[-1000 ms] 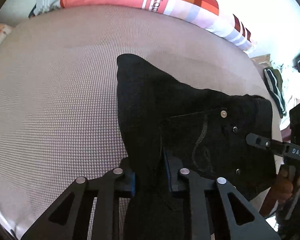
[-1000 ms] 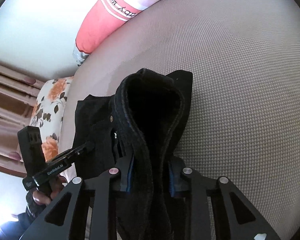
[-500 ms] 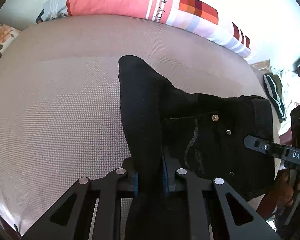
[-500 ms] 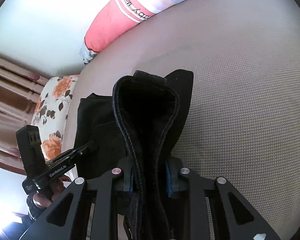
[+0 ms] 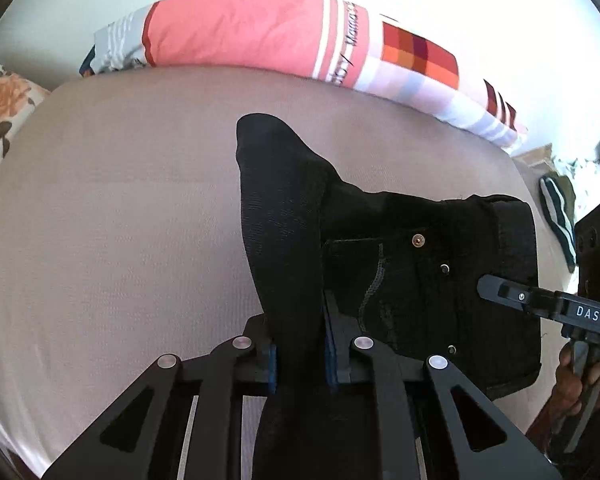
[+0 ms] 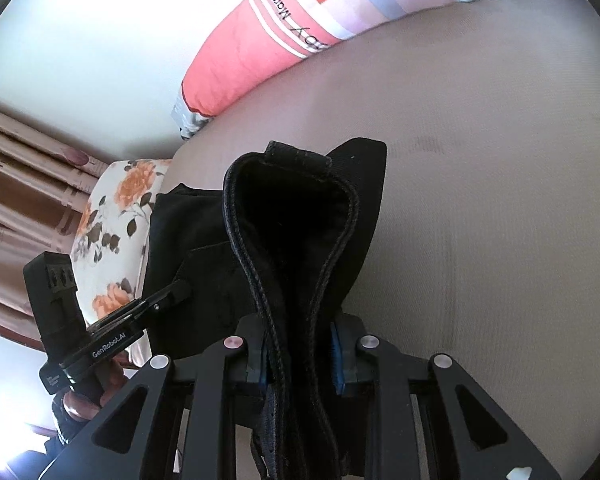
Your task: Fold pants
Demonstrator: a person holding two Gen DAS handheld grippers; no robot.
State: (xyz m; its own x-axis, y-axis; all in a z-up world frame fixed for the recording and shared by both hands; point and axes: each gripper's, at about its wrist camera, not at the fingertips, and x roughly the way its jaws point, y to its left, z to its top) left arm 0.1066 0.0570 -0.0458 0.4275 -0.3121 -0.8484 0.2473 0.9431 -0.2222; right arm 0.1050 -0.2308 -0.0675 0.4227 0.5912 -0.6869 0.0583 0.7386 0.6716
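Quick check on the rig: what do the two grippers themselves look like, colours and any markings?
Both are matte black linkage frames with silver rivets and blue pads. The left gripper reads "GenRobot.AI" from the right wrist view; the right gripper shows "DAS" from the left. No cables visible.

Black pants (image 5: 420, 280) bunched, partly lifted off the bed

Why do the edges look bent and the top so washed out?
Left wrist view: the fisheye lens curves the long pink patterned pillow, and the wall above glares white. Right wrist view: same bending, glare at upper left, and the black denim pants lose detail in shadow.
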